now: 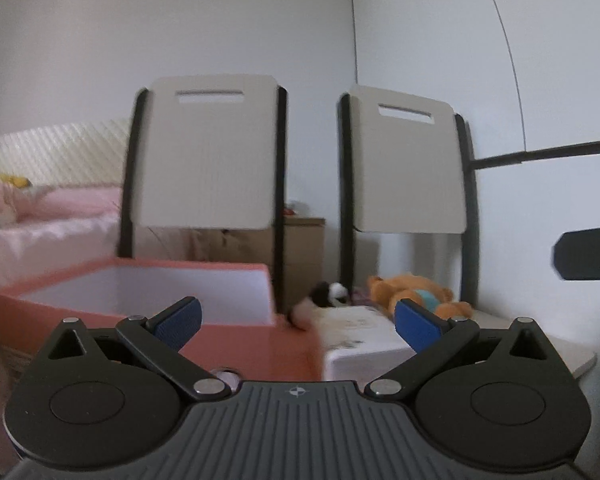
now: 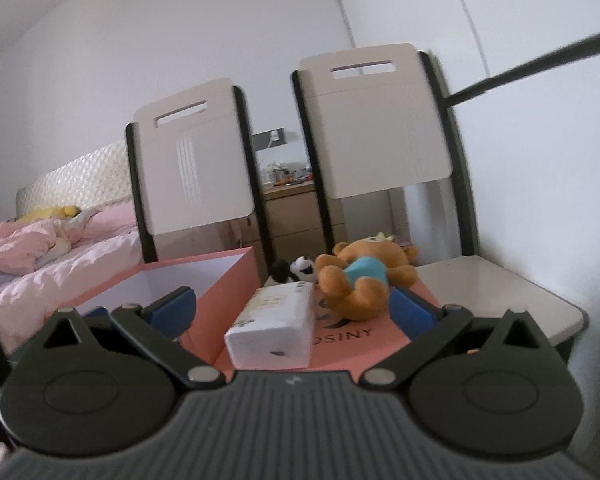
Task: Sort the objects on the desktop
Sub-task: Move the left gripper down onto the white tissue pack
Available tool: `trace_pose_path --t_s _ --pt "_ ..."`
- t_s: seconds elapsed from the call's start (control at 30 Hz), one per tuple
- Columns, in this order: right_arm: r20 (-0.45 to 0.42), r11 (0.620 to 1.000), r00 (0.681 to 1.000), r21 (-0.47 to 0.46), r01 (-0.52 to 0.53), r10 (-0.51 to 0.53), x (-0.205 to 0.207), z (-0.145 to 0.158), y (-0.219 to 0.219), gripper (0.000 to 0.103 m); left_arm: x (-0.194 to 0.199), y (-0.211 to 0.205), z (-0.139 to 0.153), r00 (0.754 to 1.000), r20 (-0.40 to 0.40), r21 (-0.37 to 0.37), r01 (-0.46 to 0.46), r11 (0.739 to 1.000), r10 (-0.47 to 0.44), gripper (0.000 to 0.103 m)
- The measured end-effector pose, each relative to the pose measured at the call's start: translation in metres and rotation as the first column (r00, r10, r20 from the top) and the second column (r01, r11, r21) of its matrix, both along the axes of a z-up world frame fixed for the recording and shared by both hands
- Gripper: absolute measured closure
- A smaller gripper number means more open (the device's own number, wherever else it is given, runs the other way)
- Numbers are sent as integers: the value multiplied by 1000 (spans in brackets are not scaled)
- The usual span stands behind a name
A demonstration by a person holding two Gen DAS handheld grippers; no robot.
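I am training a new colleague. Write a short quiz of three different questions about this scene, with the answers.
1. True or false: the right claw is shut on the orange teddy bear.
2. Multiple choice: the white carton rests on A) the pink bed, B) the flat pink lid, C) a chair back.
3. Fill in: the open pink box shows a ____ inside wall.

Key:
1. False. Both the right and the left claw are open and hold nothing.
2. B, the flat pink lid.
3. White.
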State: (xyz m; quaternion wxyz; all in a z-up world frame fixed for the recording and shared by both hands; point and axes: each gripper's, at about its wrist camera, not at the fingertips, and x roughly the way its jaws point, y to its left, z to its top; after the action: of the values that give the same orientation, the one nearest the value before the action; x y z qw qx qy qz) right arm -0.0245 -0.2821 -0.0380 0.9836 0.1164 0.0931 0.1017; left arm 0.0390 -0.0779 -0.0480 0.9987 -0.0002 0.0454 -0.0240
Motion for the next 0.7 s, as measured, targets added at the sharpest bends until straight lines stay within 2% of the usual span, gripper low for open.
trace_pose_path --t_s 0.1,0.23,0.4,0.7 --pt "-9 1000 1000 -4 19 -19 -2 -2 -7 0 16 -14 -8 999 -19 11 28 1000 -28 0" --pt "-25 998 999 -55 31 -32 -3 -4 -8 0 38 -34 -22 998 -51 26 38 999 -37 0" --pt "-26 994 999 -103 30 -32 -5 -7 -6 0 65 -50 -39 993 -114 67 0 998 8 0" --pt "-26 998 1000 -68 4 -6 -5 -9 -12 0 95 -55 -42 983 -180 35 -20 999 26 0"
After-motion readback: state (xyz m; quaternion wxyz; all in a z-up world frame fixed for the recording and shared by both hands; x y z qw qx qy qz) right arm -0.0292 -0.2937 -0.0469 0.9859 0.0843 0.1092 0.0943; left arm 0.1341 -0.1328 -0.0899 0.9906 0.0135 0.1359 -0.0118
